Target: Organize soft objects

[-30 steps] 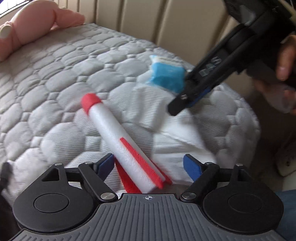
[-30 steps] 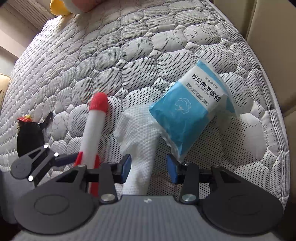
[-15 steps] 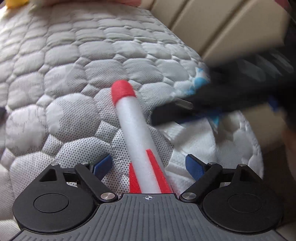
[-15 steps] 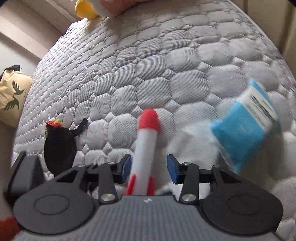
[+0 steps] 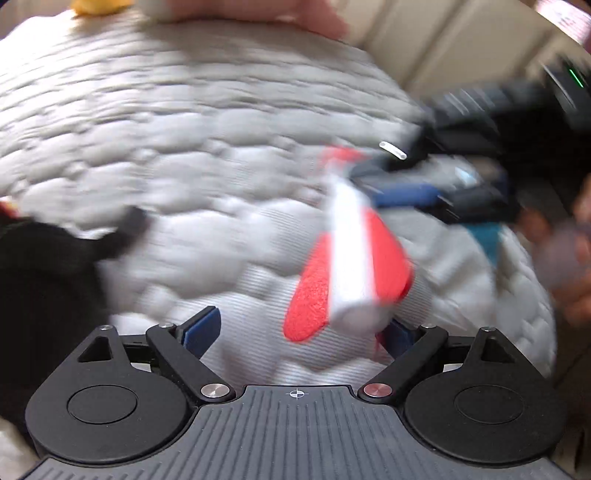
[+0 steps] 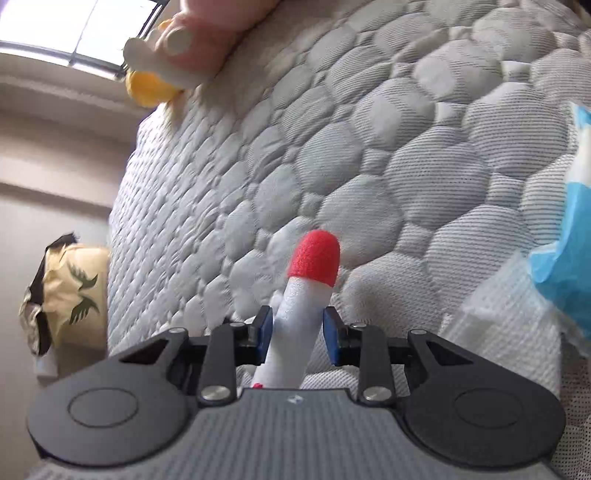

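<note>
A white foam rocket (image 6: 301,325) with a red tip and red fins (image 5: 310,291) lies lengthwise between the fingers of my right gripper (image 6: 297,330). That gripper's jaws are closing, and both blue pads (image 6: 264,328) press the rocket's white body. In the blurred left wrist view the rocket (image 5: 349,251) stands tilted over the grey quilted mattress (image 5: 184,129), its tail close to my left gripper's right pad. My left gripper (image 5: 299,332) is open, its jaws are opening, and nothing is gripped between them.
A blue tissue pack (image 6: 565,258) lies on a white cloth (image 6: 517,317) to the right. A black plush toy (image 5: 44,266) sits at the left. A pink plush (image 6: 221,26) and a yellow one (image 6: 147,86) lie far back. A yellow bag (image 6: 70,291) stands beyond the mattress edge.
My right gripper swung left from the tissue pack to the rocket and closed on its body. The rocket now tilts. The left gripper's view shifted, so the black plush toy appears.
</note>
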A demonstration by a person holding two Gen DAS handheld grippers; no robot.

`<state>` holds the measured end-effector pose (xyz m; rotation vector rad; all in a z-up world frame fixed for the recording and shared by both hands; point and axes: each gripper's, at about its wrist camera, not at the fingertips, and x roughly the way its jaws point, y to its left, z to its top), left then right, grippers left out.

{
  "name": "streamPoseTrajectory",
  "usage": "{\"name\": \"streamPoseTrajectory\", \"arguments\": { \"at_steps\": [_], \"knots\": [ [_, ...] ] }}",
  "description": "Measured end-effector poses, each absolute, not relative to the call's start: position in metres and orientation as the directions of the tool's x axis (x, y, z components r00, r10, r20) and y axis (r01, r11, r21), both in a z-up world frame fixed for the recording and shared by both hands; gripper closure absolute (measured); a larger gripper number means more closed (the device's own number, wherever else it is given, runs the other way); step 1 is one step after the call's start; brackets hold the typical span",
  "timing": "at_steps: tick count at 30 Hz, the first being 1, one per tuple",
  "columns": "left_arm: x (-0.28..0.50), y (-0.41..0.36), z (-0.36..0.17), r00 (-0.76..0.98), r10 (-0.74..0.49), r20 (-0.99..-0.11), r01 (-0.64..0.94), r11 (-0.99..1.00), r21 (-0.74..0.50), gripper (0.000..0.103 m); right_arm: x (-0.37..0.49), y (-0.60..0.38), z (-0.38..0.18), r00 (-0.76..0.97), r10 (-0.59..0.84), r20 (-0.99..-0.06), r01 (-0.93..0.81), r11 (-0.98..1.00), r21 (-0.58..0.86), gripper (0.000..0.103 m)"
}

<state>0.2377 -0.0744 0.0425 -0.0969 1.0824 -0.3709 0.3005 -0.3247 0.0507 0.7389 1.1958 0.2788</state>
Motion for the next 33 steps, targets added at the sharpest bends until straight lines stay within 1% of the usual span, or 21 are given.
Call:
{"name": "streamPoseTrajectory", "arguments": {
  "at_steps": [1,2,3,5,8,9,11,13,15,17,18,19,20,22,23,26,28,30,33],
  "knots": [
    [0.242,-0.069,0.041,0.406,-0.345,-0.846,0.234,0.934,-0.269,0.01,0.297,-0.322,0.052,0.367,0.527,-0.766,0.149,0.78,0.608,0.065],
    [0.245,-0.065,0.039,0.399,-0.351,-0.847,0.226,0.933,-0.28,0.01,0.292,-0.321,0.054,0.36,0.502,-0.786,0.125,0.809,0.574,0.059],
    [0.245,-0.065,0.039,0.4,-0.363,-0.841,0.227,0.929,-0.293,0.01,0.286,-0.32,0.057,0.35,0.482,-0.803,0.101,0.833,0.544,0.057],
    [0.245,-0.068,0.042,0.403,-0.416,-0.815,0.25,0.907,-0.339,0.009,0.273,-0.316,0.062,0.287,0.458,-0.841,0.029,0.874,0.486,0.057],
    [0.24,-0.075,0.048,0.376,-0.482,-0.791,0.29,0.872,-0.394,0.009,0.25,-0.324,0.076,0.237,0.416,-0.878,-0.02,0.906,0.424,0.056],
    [0.237,-0.077,0.049,0.369,-0.49,-0.79,0.304,0.867,-0.395,0.008,0.243,-0.327,0.083,0.239,0.391,-0.889,-0.039,0.918,0.394,0.055],
    [0.23,-0.085,0.054,0.378,-0.473,-0.796,0.338,0.871,-0.358,0.008,0.231,-0.332,0.097,0.259,0.329,-0.908,-0.09,0.944,0.317,0.039],
    [0.225,-0.092,0.062,0.411,-0.464,-0.785,0.374,0.871,-0.319,0.008,0.225,-0.331,0.104,0.305,0.268,-0.914,-0.18,0.959,0.221,0.036],
    [0.225,-0.101,0.072,0.46,-0.461,-0.759,0.412,0.868,-0.278,0.006,0.226,-0.327,0.099,0.347,0.198,-0.917,-0.239,0.964,0.118,0.037],
    [0.229,-0.113,0.076,0.48,-0.469,-0.741,0.444,0.859,-0.256,0.004,0.234,-0.324,0.085,0.363,0.161,-0.918,-0.239,0.968,0.075,0.044],
    [0.233,-0.12,0.076,0.474,-0.475,-0.741,0.46,0.852,-0.252,0.004,0.24,-0.323,0.077,0.358,0.153,-0.921,-0.234,0.97,0.069,0.044],
    [0.236,-0.126,0.075,0.467,-0.476,-0.745,0.477,0.845,-0.24,0.004,0.244,-0.324,0.068,0.343,0.144,-0.928,-0.233,0.97,0.064,0.046],
    [0.237,-0.132,0.075,0.466,-0.472,-0.748,0.495,0.84,-0.221,0.004,0.246,-0.324,0.06,0.317,0.133,-0.939,-0.235,0.97,0.058,0.055],
    [0.236,-0.139,0.077,0.48,-0.458,-0.748,0.528,0.832,-0.17,0.004,0.245,-0.327,0.055,0.291,0.133,-0.947,-0.231,0.971,0.066,0.063],
    [0.234,-0.139,0.079,0.488,-0.455,-0.745,0.537,0.83,-0.155,0.004,0.242,-0.331,0.058,0.289,0.145,-0.946,-0.226,0.971,0.079,0.074],
    [0.23,-0.134,0.079,0.478,-0.445,-0.757,0.542,0.828,-0.145,0.004,0.241,-0.349,0.065,0.217,0.216,-0.952,-0.155,0.97,0.185,0.092],
    [0.229,-0.128,0.071,0.436,-0.433,-0.789,0.533,0.831,-0.161,0.004,0.244,-0.363,0.072,0.188,0.291,-0.938,-0.072,0.957,0.282,0.093],
    [0.228,-0.119,0.059,0.387,-0.409,-0.826,0.509,0.842,-0.178,0.004,0.253,-0.37,0.085,0.211,0.37,-0.905,-0.017,0.927,0.375,0.094],
    [0.228,-0.107,0.041,0.329,-0.374,-0.867,0.451,0.869,-0.204,0.004,0.276,-0.362,0.115,0.304,0.507,-0.807,-0.001,0.847,0.532,0.094]
  ]
}}
